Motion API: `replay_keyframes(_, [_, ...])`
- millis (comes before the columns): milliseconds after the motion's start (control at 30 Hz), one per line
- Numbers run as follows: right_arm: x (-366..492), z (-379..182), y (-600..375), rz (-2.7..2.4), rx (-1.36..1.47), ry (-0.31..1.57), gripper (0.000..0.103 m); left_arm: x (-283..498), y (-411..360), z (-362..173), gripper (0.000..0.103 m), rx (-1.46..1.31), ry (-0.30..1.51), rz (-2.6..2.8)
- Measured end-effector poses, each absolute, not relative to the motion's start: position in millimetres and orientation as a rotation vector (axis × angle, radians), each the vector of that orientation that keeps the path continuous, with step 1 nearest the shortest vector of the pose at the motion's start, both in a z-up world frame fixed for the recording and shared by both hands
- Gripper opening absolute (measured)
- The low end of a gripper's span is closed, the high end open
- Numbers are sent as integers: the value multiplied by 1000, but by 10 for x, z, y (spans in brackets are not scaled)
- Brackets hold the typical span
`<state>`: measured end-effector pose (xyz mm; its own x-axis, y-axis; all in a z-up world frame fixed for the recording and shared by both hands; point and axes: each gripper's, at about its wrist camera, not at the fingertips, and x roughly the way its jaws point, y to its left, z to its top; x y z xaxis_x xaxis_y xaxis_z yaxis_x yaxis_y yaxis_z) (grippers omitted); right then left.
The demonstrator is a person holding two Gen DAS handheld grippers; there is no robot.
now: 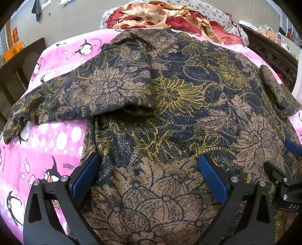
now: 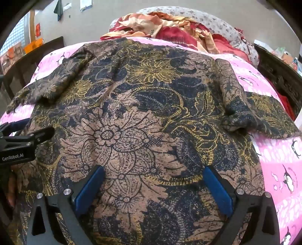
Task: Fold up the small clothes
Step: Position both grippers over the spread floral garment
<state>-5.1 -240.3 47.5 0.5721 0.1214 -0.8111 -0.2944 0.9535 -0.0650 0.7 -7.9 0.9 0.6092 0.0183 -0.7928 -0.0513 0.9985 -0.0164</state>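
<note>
L gripper (image 1: pixel 149 165): jaws spread wide, blue pads (image 1: pixel 85 172) apart, nothing between them but the cloth surface below. Sits over the near hem area of the garment (image 1: pixel 169 105); whether the tips press into the fabric, can't tell. Its L finger is right at the garment's L edge, where cloth meets the blanket (image 1: pixel 52 143).

R gripper (image 2: pixel 154 181): also released, jaws wide, blue pads (image 2: pixel 219 186) well apart, holding nothing. Hovers over the garment (image 2: pixel 143 116) approx. mid-lower body, near the large brown flower print. Contact w/ fabric: can't tell.

Each gripper shows in the other's view: R gripper (image 1: pixel 290 150) at far R edge of L wrist view; L gripper (image 2: pixel 24 139) at L edge of R wrist view, black body w/ "GenRobot.AI" lettering. The two are side by side, near each other.

Garment: brown/navy/yellow floral top, spread flat, body toward the grippers, neck end away. L sleeve (image 1: pixel 62 98) lies out to the side, w/ a fold ridge where it joins the body. R sleeve (image 2: pixel 254 105) extends R, bunched at the shoulder.

Underneath: pink penguin-print blanket (image 2: pixel 279 165) covering the bed.

Beyond the far edge: heap of red/cream bedding (image 1: pixel 169 17) against a grey-dotted pillow (image 2: pixel 213 22). Dark carved wooden frame (image 1: pixel 271 54) at R.

Containers: none identifiable; clutter at far R too small to tell.
</note>
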Motion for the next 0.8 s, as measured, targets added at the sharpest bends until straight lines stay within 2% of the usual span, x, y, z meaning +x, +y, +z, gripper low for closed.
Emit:
replay_keyframes(533, [-16,457,-2428,250,-187,946,103,-106,2,47,103,-122,905,30])
replay_keyframes(800, [-36,440,-2429,256,-177,941,103,-71,-51,6,103,-64,923,54])
